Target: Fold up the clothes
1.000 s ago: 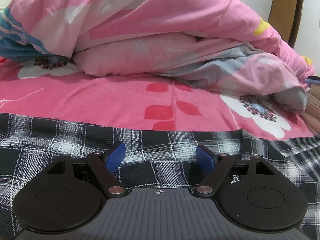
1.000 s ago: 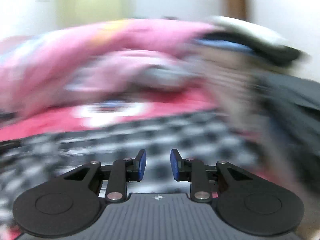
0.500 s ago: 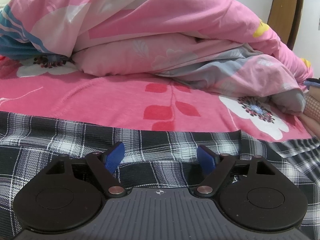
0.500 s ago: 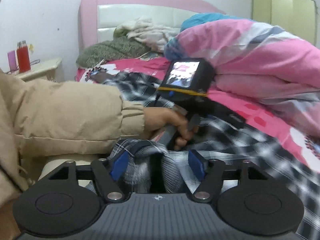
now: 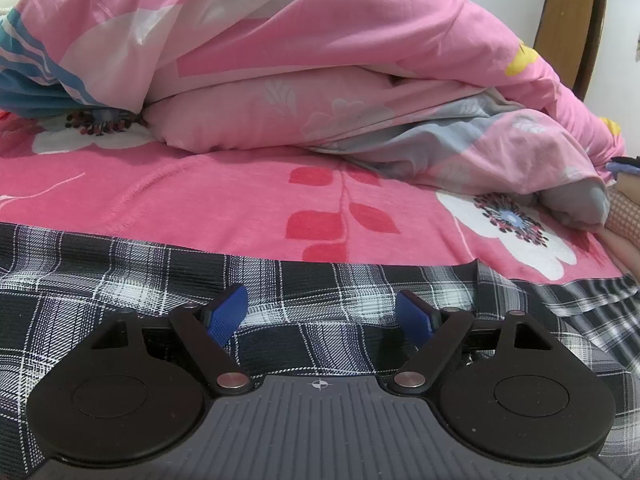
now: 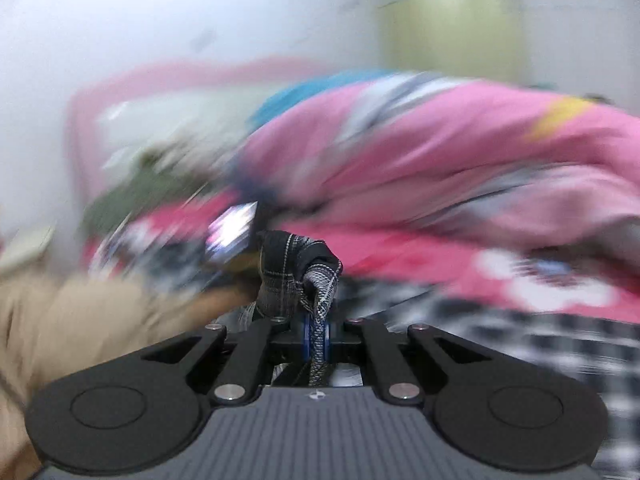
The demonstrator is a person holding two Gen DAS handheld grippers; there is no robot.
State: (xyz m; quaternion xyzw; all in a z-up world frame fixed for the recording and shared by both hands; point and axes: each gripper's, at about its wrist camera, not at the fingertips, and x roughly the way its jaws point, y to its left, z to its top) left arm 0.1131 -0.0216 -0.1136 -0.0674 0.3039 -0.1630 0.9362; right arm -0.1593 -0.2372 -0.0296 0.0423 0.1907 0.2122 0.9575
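On the bed, the left tongs [image 5: 320, 316] stay spread over the plaid shirt [image 5: 120, 280], while to their right the right tongs [image 6: 316, 338] have just clamped its bunched edge, so a fold looks begun.

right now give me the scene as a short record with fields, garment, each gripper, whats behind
surface: bed with a pink floral sheet
garment: black and white plaid shirt, spread across the near part of the sheet
left gripper: open, hovering over the shirt, nothing between its pads
right gripper: shut on a bunched fold of the plaid shirt, which stands up from the pads
behind: heaped pink duvet
other: beige sleeve at the left of the right wrist view
image quality: right wrist view motion-blurred
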